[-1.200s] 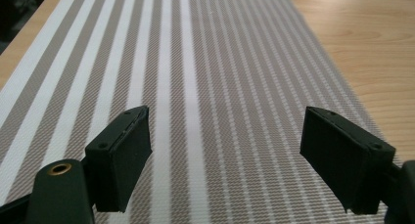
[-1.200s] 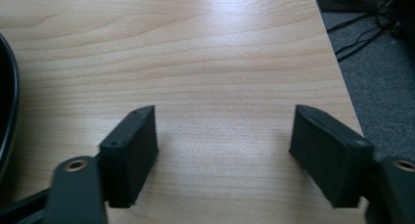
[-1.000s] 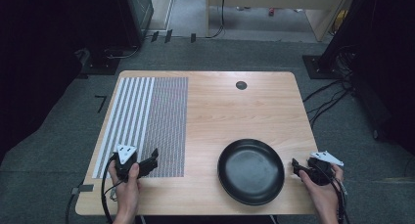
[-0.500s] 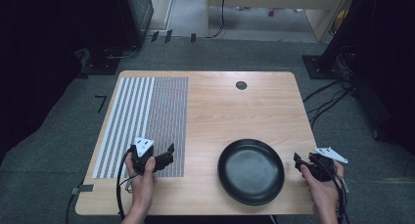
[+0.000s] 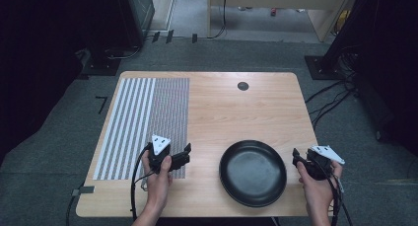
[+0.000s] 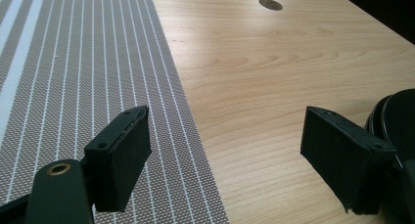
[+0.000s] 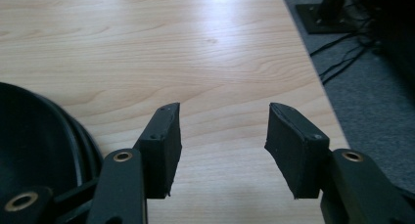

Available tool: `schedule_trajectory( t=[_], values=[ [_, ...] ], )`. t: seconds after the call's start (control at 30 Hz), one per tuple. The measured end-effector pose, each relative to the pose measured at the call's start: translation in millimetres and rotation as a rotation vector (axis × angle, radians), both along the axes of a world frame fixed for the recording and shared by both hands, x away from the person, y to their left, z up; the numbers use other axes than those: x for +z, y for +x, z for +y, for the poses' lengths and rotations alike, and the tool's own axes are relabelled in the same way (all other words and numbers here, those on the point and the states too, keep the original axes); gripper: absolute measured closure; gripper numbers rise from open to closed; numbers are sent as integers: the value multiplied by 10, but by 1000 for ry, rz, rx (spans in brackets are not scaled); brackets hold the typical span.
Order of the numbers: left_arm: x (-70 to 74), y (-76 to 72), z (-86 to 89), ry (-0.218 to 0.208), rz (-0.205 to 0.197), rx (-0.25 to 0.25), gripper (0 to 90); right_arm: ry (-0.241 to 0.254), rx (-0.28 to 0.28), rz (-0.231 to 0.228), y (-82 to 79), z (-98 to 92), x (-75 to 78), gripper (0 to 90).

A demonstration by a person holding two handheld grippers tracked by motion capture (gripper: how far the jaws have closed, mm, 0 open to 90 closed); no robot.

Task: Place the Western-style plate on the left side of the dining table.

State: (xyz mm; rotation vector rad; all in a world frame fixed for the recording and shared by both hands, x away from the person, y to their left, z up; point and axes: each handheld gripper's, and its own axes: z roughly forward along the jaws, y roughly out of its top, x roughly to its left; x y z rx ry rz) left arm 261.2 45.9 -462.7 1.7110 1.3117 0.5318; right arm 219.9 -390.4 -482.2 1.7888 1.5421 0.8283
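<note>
Wooden table (image 5: 236, 112) with striped mat (image 5: 143, 122) and black pan (image 5: 253, 172).
Left gripper (image 5: 186, 154) and right gripper (image 5: 296, 158) both gape, empty, flanking it.

The tabletop (image 5: 236, 112) is pale wood-grain, smooth with a soft sheen, and a woven-looking striped mat (image 5: 143, 122) of matt, finely dotted texture covers its left part. The black pan (image 5: 253, 172) looks smooth and faintly glossy. Both claws' pads (image 6: 122, 155) look matt black and rubbery, held by brass-coloured rivets.
</note>
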Motion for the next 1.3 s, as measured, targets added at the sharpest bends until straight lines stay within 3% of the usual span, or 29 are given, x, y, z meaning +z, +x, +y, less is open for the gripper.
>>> schedule_trajectory(
  t=[0.1,0.23,0.47,0.7,1.03,1.3],
  values=[
    [-11,-5,-29,2,2,-15,186,-4,-16,-12,-53,-7,-36,496],
    [-34,-50,-116,4,8,-52,186,2,11,-16,-105,37,-63,524],
    [-20,-158,-254,-13,10,-120,186,-8,95,-80,-171,216,14,575],
    [-62,-220,-344,-13,29,-158,186,42,175,-119,-229,291,66,598],
    [-101,-312,-482,-43,49,-229,173,46,222,-111,-255,355,54,594],
    [-126,-376,-606,-67,57,-322,164,79,268,-122,-294,370,58,653]
  ],
)
